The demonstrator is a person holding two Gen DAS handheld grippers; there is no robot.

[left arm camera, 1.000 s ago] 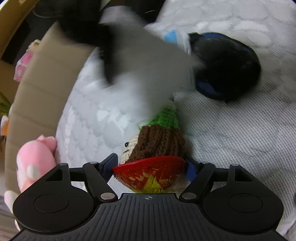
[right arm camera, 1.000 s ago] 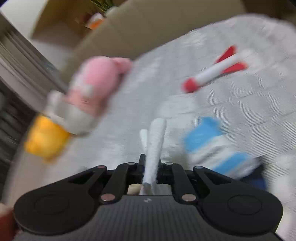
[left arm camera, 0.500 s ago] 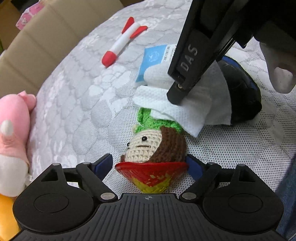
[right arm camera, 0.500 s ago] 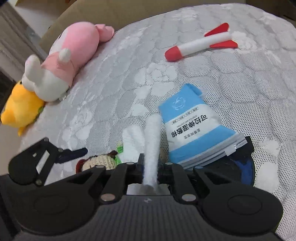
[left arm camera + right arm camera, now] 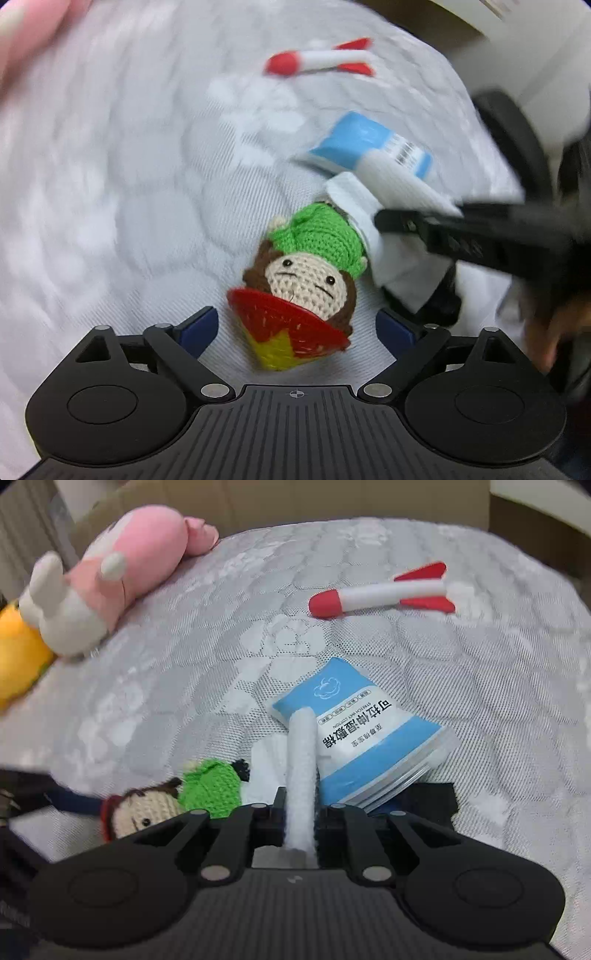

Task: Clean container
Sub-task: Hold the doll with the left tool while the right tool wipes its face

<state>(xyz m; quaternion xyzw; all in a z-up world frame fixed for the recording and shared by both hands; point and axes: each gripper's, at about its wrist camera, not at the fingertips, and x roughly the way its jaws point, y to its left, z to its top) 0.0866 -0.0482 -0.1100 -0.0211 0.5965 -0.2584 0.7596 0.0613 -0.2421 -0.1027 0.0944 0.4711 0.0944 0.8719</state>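
Note:
A crocheted doll (image 5: pixel 306 266) with a green body lies on the grey quilted bed, its head against a red and yellow cone (image 5: pixel 288 332). My left gripper (image 5: pixel 299 328) straddles the cone with its jaws opening, and the blue pads (image 5: pixel 199 328) stand clear of it. My right gripper (image 5: pixel 300 805) is shut on a white wipe (image 5: pixel 301 760), just right of the doll (image 5: pixel 173 801). Below the wipe (image 5: pixel 369 206) sits a dark container (image 5: pixel 436 794), mostly hidden by the wipe and the wipes packet. The right gripper (image 5: pixel 461 236) reaches in from the right in the left wrist view.
A blue and white wipes packet (image 5: pixel 362 738) leans on the dark container. A red and white toy rocket (image 5: pixel 384 594) lies further back. A pink plush (image 5: pixel 129 565) and a yellow plush (image 5: pixel 14 657) rest at the bed's left edge. Brown cardboard (image 5: pixel 295 498) borders the far side.
The left gripper's jaws have spread off the red cone, and that gripper has rolled and shifted. The doll now lies face up. The right gripper still holds the wipe in about the same place.

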